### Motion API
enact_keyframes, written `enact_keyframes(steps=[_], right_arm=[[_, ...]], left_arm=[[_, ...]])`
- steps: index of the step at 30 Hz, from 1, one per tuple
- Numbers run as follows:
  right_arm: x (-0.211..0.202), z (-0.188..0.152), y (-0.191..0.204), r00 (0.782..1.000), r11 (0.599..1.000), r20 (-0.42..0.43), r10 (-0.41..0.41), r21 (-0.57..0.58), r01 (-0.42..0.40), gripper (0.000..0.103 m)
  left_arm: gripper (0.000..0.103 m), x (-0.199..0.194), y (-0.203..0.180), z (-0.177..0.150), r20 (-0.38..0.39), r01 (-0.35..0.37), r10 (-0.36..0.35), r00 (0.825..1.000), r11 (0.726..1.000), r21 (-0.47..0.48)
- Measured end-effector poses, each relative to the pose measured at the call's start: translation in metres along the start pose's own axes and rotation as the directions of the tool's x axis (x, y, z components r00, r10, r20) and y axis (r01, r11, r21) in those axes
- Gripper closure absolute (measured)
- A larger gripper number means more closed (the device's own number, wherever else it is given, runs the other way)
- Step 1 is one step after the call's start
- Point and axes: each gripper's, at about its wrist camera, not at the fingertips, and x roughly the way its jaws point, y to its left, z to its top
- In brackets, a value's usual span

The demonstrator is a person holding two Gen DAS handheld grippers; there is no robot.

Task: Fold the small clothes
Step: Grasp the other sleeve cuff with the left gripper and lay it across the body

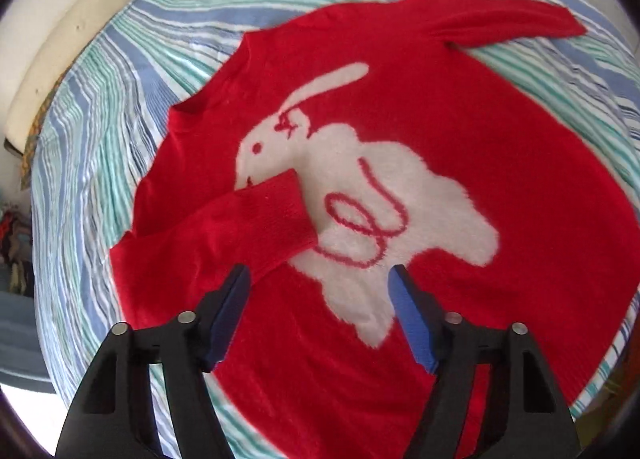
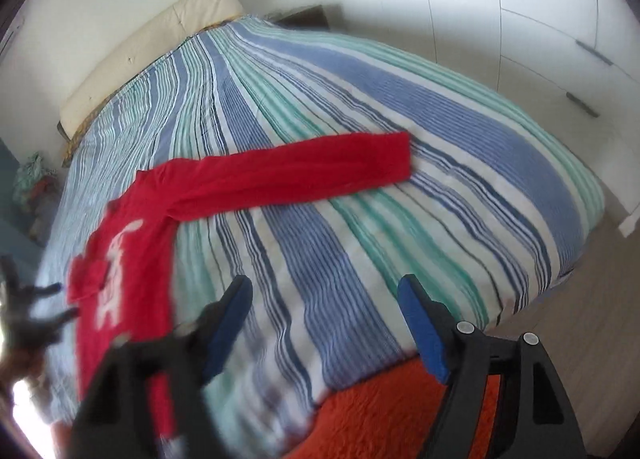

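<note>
Red knit, soft and floppy: the rabbit sweater (image 1: 400, 107) lies face up on the striped bedspread (image 1: 100, 107), one sleeve (image 1: 256, 219) folded across the chest, the other sleeve (image 2: 304, 167) stretched out far right. It should drape limply (light, not slippery), so the far cuff looks the best place to pinch. Left gripper (image 1: 320, 279) hovers tilted down over the hem, right gripper (image 2: 324, 287) over bare bedspread; both jaws stand apart, holding nothing.

A striped bed (image 2: 360, 107) carries a red rabbit sweater (image 1: 460, 107) lying flat.
</note>
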Motion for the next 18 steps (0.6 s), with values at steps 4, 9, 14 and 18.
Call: enact_keyframes(steps=[4,9,14,18], right_arm=[[-0.014,-0.005,-0.004,0.998,1.0,0.065,-0.023,0.023,0.021,0.028],[-0.007,-0.003,-0.005,0.998,0.998,0.044,-0.042,0.037,0.041,0.028],[-0.003,-0.003,0.003,0.998,0.999,0.036,-0.051,-0.004,0.051,0.028],[-0.004,-0.003,0.001,0.998,0.999,0.045,-0.039,0.006,0.039,0.028]], left_arm=[[0.049,0.032,0.023,0.006,-0.02,0.023,-0.026,0.999,0.993,-0.116],[0.099,0.027,0.046,0.002,0.044,0.09,-0.082,0.996,0.966,-0.241],[0.099,-0.051,0.155,-0.051,0.283,0.222,-0.045,0.958,0.743,-0.632],[0.099,-0.091,0.259,-0.147,0.307,0.236,0.101,0.946,0.433,-0.87]])
